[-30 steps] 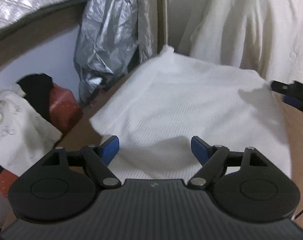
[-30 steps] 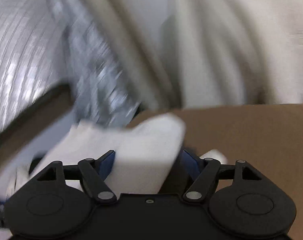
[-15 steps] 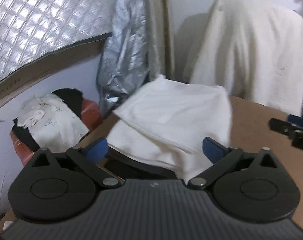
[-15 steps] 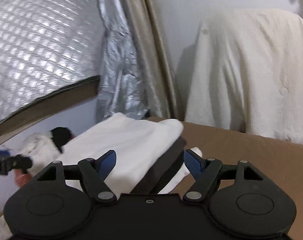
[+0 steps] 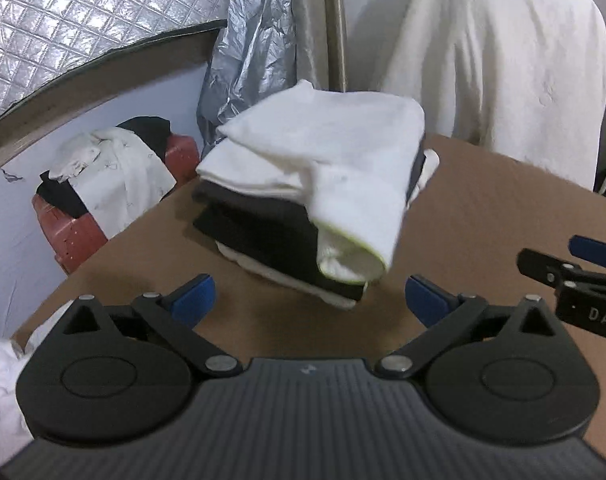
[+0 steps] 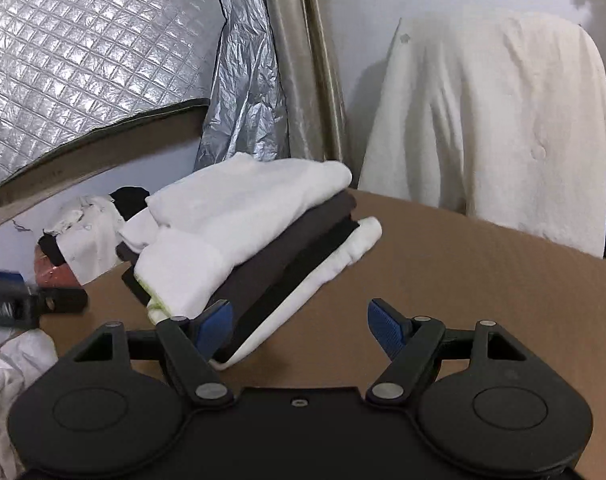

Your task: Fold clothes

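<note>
So there's a stack point(image 5: 303, 216) of folded clothes sitting on the brown table point(image 5: 483, 216), at roughly 12 o'clock from the left gripper point(image 5: 308, 296) and more like 10–11 o'clock from the right gripper point(image 6: 299, 320). White top piece point(image 5: 327, 152), dark ones under it, another white one at the bottom. The top piece is folded but kinda sloppy: one flap with a yellow-green hem point(image 5: 351, 240) droops over the near side of the stack instead of lying flat. Both tongs are spread wide and holding nothing, the left just short of the stack, the right with its left finger right at the stack's near corner (can't tell if it's touching). As for progress, I'd say that stack counts as folded, give or take tidying the droopy flap. What's left looks like the loose white cloth point(image 6: 7, 380) bunched at 8 o'clock off the table edge, plus the pile point(image 5: 103, 168) on the red thing at 10 o'clock, if those are even part of the job.
</note>
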### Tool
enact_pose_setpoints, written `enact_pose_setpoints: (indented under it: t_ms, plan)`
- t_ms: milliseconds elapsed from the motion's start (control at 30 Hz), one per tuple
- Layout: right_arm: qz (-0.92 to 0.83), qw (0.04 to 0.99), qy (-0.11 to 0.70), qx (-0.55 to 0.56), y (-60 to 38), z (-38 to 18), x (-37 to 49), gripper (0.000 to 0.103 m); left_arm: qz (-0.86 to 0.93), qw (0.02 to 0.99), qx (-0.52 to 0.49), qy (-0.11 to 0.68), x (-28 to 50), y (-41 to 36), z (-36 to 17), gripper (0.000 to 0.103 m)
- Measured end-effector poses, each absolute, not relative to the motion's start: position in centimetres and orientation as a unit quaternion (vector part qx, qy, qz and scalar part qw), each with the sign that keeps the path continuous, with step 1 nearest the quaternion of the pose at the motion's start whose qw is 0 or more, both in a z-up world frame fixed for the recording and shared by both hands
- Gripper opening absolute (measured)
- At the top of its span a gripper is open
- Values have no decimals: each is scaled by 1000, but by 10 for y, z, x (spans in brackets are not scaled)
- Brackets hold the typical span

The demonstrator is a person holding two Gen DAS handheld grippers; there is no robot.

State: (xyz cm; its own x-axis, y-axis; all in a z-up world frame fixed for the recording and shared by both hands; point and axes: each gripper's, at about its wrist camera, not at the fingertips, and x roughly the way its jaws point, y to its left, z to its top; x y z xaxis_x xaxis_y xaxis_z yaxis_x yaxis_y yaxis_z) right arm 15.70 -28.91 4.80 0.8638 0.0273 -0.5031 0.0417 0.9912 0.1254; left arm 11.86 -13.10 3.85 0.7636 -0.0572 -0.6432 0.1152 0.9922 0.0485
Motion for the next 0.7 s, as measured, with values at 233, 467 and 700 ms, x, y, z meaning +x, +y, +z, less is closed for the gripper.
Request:
enact_pose_setpoints:
  t_ms: [233, 467, 700]
  plan:
    - [13, 960, 276, 55, -277, 39, 127, 79, -44, 944, 37, 326, 74, -134, 24, 103]
    - [17, 956, 290, 36, -267, 36, 99, 80, -46, 940, 57, 332, 55, -138, 14, 103]
    - [12, 953, 301, 33, -264, 33, 89, 82, -54, 938, 74, 335, 43, -142, 10, 103]
